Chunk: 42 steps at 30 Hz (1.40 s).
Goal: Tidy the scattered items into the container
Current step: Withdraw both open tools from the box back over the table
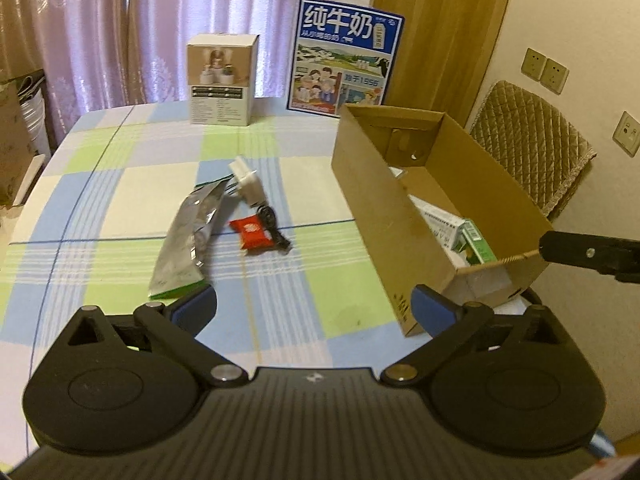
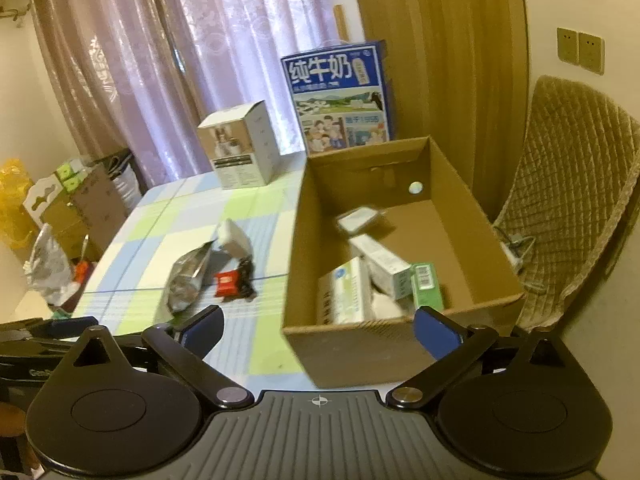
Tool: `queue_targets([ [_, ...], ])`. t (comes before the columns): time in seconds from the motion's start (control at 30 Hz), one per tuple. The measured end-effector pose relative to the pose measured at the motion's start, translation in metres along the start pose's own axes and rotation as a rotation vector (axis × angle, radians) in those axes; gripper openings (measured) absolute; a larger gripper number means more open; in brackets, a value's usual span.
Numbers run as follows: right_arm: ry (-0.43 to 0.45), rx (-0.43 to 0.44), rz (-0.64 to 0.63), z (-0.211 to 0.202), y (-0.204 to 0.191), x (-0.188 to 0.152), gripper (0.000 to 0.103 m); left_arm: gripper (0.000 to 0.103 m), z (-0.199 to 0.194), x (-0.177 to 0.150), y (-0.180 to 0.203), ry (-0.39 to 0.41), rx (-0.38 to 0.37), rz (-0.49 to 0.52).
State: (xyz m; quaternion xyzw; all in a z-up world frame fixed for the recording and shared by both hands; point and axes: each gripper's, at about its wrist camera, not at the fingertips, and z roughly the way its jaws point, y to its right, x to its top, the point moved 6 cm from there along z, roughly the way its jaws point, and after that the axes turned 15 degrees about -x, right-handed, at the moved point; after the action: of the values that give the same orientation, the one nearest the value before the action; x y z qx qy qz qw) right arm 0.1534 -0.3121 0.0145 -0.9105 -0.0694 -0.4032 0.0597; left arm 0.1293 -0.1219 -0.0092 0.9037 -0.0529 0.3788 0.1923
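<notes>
An open cardboard box (image 1: 384, 216) (image 2: 304, 248) stands on the right of the checked table and holds several small cartons (image 2: 376, 276). On the cloth left of it lie a silver foil pouch (image 1: 188, 236) (image 2: 186, 276), a white plug adapter (image 1: 248, 180) (image 2: 234, 240), a red packet (image 1: 251, 232) (image 2: 227, 282) and a black cable (image 1: 274, 224) (image 2: 246, 278). My left gripper (image 1: 314, 312) is open and empty above the table's near part, short of the pouch. My right gripper (image 2: 318, 334) is open and empty over the box's near wall; it also shows at the right edge of the left wrist view (image 1: 592, 254).
A white product box (image 1: 222, 80) (image 2: 242, 144) and a blue milk carton case (image 1: 346, 56) (image 2: 338, 96) stand at the table's far edge before the curtains. A quilted chair (image 1: 532, 148) (image 2: 576, 200) stands right of the box. Boxes and bags (image 2: 60, 216) crowd the floor at left.
</notes>
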Motion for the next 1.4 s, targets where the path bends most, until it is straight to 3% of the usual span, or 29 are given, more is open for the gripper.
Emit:
queue_targets([
  [0.7, -0.033, 0.089, -0.074, -0.024, -0.078, -0.045, 0.101, 0.101, -0.078, -0.042, -0.069, 0.032, 0.085, -0.086],
  [1.4, -0.053, 0.137, -0.141, -0.01, -0.118, -0.054, 0.101, 0.101, -0.083, -0.043, -0.101, 0.018, 0.105, -0.1],
])
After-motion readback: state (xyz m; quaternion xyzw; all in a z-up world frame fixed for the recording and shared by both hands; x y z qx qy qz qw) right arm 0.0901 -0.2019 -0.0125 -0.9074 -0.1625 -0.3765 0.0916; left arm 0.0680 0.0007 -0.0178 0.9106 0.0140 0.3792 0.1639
